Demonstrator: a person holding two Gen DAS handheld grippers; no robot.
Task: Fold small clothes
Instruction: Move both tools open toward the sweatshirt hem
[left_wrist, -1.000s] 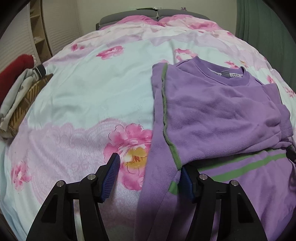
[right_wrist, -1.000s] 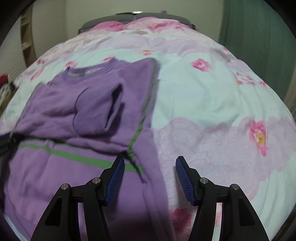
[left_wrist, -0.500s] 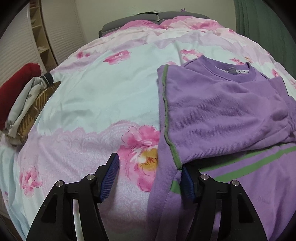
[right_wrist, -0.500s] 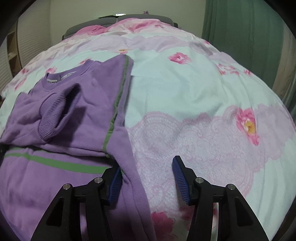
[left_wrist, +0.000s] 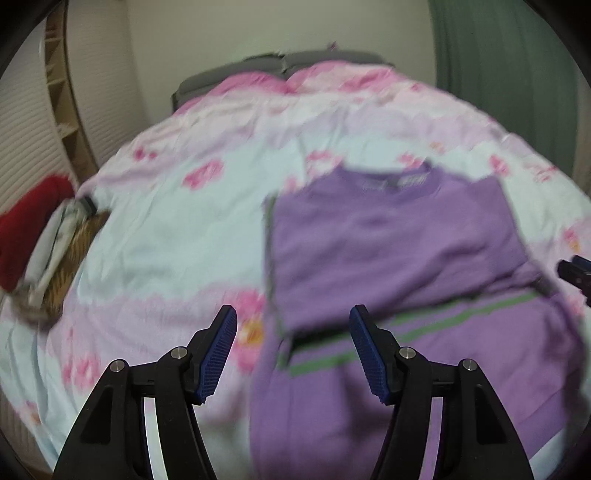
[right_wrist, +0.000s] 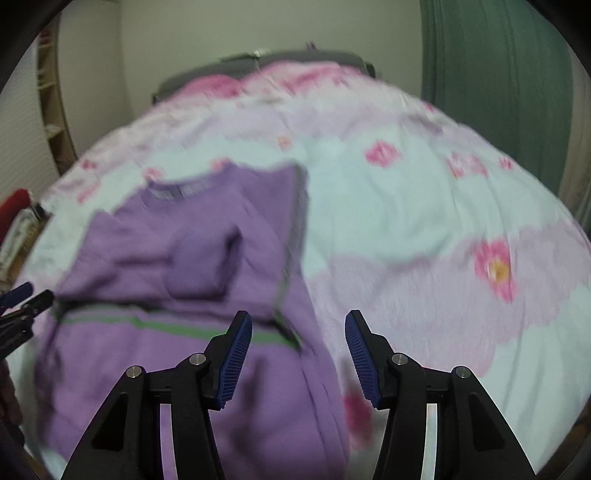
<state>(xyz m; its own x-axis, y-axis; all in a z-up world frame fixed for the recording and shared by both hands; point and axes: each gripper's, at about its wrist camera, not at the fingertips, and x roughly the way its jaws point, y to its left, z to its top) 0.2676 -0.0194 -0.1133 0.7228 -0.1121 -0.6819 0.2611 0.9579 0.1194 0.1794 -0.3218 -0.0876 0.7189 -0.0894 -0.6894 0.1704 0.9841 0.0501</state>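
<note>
A purple sweatshirt (left_wrist: 388, 251) with green stripes lies flat on the bed, both sleeves folded in over its chest; it also shows in the right wrist view (right_wrist: 177, 266). My left gripper (left_wrist: 291, 350) is open and empty, raised above the sweatshirt's left edge. My right gripper (right_wrist: 298, 354) is open and empty, raised above its right edge. Each gripper shows at the edge of the other's view: the right gripper (left_wrist: 576, 271), the left gripper (right_wrist: 22, 299). Both views are blurred by motion.
The bed has a floral quilt (left_wrist: 177, 229) in pale blue, lilac and pink. A pile of folded clothes with a red piece (left_wrist: 33, 236) sits at the bed's left edge. A green curtain (right_wrist: 495, 74) hangs on the right, shelves (left_wrist: 62, 96) stand on the left.
Both grippers have pulled back and up from the sweatshirt's side edges, so more of the bed and room shows. Both stay open and empty.
</note>
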